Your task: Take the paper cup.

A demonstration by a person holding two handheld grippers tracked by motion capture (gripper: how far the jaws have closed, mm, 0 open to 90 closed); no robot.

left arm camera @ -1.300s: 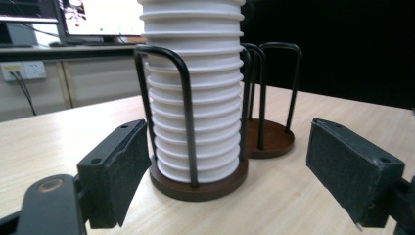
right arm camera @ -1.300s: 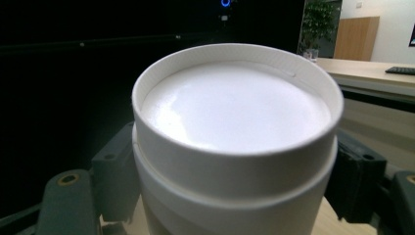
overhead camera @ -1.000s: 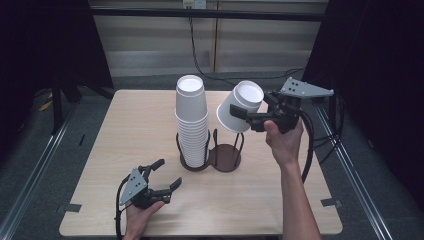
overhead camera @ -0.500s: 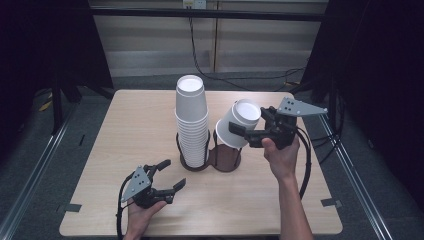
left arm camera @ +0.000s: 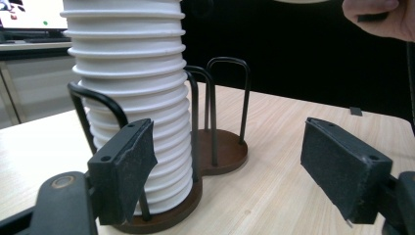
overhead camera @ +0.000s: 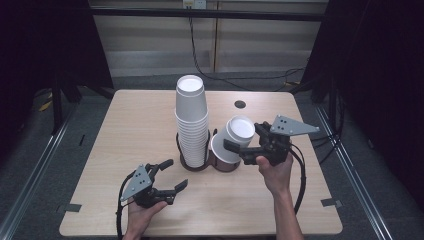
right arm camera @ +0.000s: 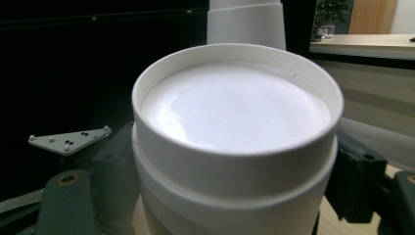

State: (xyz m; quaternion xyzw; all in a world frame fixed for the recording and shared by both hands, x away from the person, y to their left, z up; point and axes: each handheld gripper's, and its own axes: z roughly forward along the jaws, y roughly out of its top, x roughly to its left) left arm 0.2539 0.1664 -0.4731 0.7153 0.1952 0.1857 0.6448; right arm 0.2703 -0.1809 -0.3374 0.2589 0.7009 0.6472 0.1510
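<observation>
The right gripper (overhead camera: pixel 245 137) clenches a white paper cup (overhead camera: pixel 232 142) between its two black jaws, which press on opposite sides of the cup's wall. The cup is held bottom up and tilted, its recessed base turned towards the camera in the right gripper view (right arm camera: pixel 235 112). It hangs directly over the right-hand ring of a dark wire cup holder (overhead camera: pixel 231 166) at the middle of the table (overhead camera: pixel 125 125), its lower edge at the holder's base; whether the two touch cannot be told. In the holder's left-hand ring stands a tall stack of white cups (overhead camera: pixel 191 125), also bottom up and hemmed in by the black wire loops, just beside the held cup. The person's right hand (overhead camera: pixel 274 172) grips the tool from the near side, a cable trailing down towards the table's near right corner. The left gripper (overhead camera: pixel 175 173) rests near the table's near edge, left of centre, its jaws released and standing apart with nothing between them. They point towards the holder, which the left gripper view shows close ahead with its brown base (left arm camera: pixel 222 147) and the ribbed rims of the stack (left arm camera: pixel 132 88). A small round hole (overhead camera: pixel 240 104) sits in the tabletop near the far edge.
</observation>
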